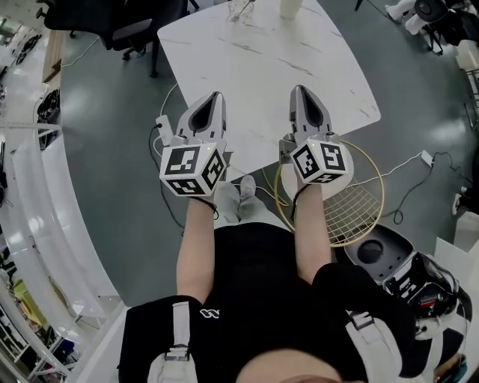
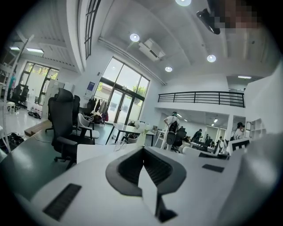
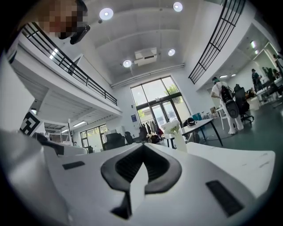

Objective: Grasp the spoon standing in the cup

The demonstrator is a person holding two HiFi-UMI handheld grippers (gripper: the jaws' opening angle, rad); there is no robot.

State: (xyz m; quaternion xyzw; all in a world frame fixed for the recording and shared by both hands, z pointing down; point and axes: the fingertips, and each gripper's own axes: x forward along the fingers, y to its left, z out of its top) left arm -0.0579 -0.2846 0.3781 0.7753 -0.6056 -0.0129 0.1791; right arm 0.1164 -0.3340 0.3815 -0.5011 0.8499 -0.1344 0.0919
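A clear glass cup stands at the far edge of the white marble table; the left gripper view shows the cup small and far off, and I cannot make out the spoon in it. My left gripper hovers over the table's near edge on the left. Its jaws are shut and hold nothing. My right gripper is level with it on the right, also shut and empty. Both point toward the far end of the table, well short of the cup.
A white vase with pale flowers stands to the right of the cup. A black office chair is beyond the table's left corner. A gold wire stool, floor cables and a dark machine base lie right of me.
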